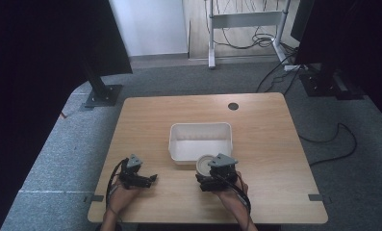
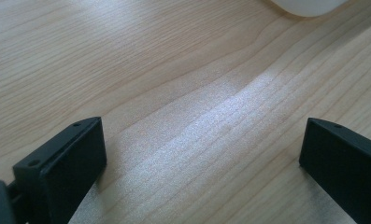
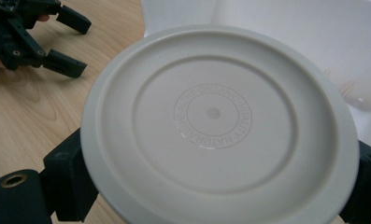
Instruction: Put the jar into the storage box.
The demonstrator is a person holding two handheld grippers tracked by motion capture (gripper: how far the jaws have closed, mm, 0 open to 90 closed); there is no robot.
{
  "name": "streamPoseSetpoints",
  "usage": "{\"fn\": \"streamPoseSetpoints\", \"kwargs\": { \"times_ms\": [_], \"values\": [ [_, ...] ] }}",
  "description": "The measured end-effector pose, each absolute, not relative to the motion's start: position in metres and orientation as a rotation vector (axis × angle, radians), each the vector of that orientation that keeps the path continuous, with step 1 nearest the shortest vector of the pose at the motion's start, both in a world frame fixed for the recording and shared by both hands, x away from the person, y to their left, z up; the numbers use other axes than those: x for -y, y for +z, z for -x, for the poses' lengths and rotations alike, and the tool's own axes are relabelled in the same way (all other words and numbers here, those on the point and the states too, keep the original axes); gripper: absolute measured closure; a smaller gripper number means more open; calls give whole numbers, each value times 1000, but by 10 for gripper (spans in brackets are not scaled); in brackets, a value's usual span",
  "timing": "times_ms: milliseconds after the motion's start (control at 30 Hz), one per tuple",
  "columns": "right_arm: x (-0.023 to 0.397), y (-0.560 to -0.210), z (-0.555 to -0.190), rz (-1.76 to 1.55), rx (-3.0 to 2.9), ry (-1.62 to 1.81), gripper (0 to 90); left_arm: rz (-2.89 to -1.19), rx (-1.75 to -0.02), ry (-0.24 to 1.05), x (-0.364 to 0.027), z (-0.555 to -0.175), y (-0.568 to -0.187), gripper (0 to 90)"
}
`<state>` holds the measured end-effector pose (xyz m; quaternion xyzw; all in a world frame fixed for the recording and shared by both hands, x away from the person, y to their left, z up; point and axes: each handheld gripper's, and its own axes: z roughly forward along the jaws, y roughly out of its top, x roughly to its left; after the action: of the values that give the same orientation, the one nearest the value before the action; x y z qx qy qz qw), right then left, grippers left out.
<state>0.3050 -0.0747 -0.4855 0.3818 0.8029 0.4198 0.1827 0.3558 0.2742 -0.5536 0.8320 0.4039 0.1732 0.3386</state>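
the plate (image 3: pixel 218 126) is round and pale, with a ring of raised letters in its middle. it sits between the two black jaws of the right hand-held gripper (image 3: pixel 218 186), one jaw at each side of its rim, so that gripper is closed on the plate. in the high view the plate (image 1: pixel 204 163) is just above the counter (image 1: pixel 275 144), right at the near edge of the white tub (image 1: pixel 200 140). the tub is a box with low walls, and it stands near the middle of the counter. the right hand-held gripper (image 1: pixel 212 174) is held by a hand at the near side of the counter.

the left hand-held gripper (image 1: pixel 150 179) is well apart from the plate, off to the left, close over the bare wood. its jaws stand wide apart with only counter (image 2: pixel 183 93) between them, so it is open and holds nothing. in the right gripper view it (image 3: pixel 66 44) is at the top left, with its two jaws spread.

the counter is light wood. there is a small dark round hole (image 1: pixel 233 106) near its far edge.
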Motion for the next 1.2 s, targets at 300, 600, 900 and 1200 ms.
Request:
{"fn": "streamPoseSetpoints", "kwargs": {
  "times_ms": [300,600,900,1200],
  "values": [
    [70,-480,-317,-1078,-2253,1182,91,-2167,-1051,451,-274,-356,-554,5],
    [65,-476,-326,-1076,-2245,1181,91,-2167,-1050,450,-274,-356,-554,5],
    [57,-477,-336,-1074,-2244,1172,92,-2168,-1047,448,-274,-356,-554,5],
    [53,-477,-344,-1072,-2243,1155,92,-2170,-1047,448,-274,-357,-554,5]
  ]
}}
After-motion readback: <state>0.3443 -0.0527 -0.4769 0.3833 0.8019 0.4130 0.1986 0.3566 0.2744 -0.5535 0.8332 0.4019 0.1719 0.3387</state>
